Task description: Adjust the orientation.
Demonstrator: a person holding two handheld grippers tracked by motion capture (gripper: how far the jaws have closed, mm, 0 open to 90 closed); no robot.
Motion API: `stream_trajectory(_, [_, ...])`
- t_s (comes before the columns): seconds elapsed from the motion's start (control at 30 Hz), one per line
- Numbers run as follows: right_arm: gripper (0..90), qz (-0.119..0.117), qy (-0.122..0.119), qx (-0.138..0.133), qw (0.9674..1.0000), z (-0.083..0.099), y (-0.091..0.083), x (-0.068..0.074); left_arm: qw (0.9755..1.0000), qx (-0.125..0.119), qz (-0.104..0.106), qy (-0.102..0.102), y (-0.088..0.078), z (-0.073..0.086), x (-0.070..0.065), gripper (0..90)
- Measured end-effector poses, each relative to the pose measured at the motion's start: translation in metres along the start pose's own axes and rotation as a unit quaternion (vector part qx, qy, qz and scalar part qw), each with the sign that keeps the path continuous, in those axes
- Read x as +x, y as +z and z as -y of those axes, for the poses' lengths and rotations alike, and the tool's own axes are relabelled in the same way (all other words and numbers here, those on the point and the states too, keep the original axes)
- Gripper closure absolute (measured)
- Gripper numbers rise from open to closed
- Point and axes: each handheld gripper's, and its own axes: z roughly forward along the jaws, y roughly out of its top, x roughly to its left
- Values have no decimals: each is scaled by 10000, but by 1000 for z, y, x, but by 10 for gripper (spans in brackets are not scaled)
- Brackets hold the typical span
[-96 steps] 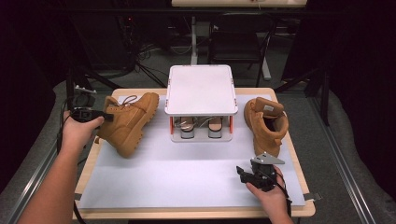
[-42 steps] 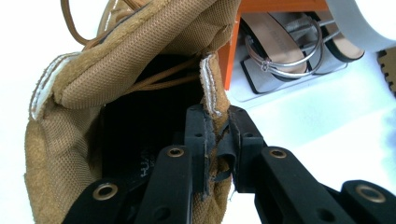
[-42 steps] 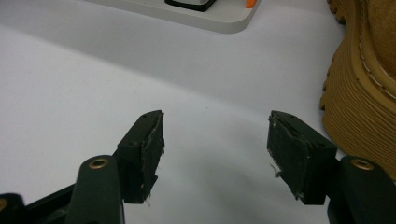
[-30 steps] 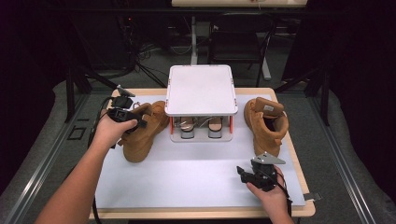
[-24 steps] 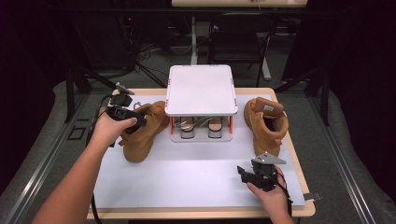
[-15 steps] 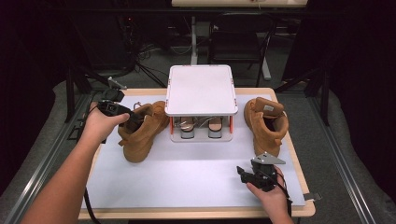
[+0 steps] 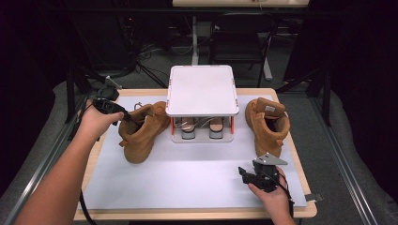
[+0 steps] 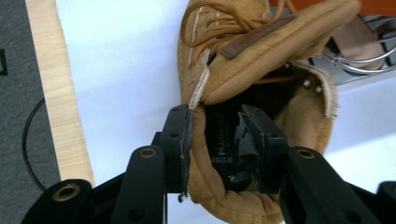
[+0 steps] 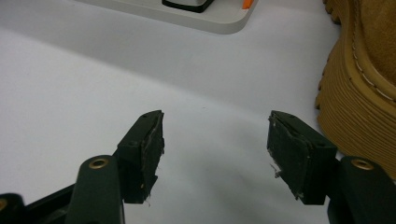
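High view: tan laced boot (image 7: 141,132) lying tilted

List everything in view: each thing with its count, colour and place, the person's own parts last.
Tan suede lace-up boots: two; left boot beside the rack's left side, right boot near the table's right edge.
White two-tier shoe rack with orange posts: one, table's far middle.
Pairs of shoes under the rack: two, brownish, lower shelf.
White mat: one, covering the tabletop.
Light wooden table: one.
Left gripper: black, jaws astride the left boot's collar, just been opening.
Right gripper: black, jaws open, nothing between them, near front right.
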Motion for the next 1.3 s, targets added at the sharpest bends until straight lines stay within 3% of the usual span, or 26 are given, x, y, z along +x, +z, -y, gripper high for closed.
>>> stream_trajectory(0.6, [360,-17,-41,48,10000,0,1,0,9994,343,-74,44,31,-1,6,668])
stream_trajectory(1.0, [360,-46,-31,76,10000,1,2,1,9982,595,70,33,50,2,12,701])
stream_trajectory(1.3, [360,-59,-24,75,10000,1,3,0,9975,681,125,149,53,2,12,717])
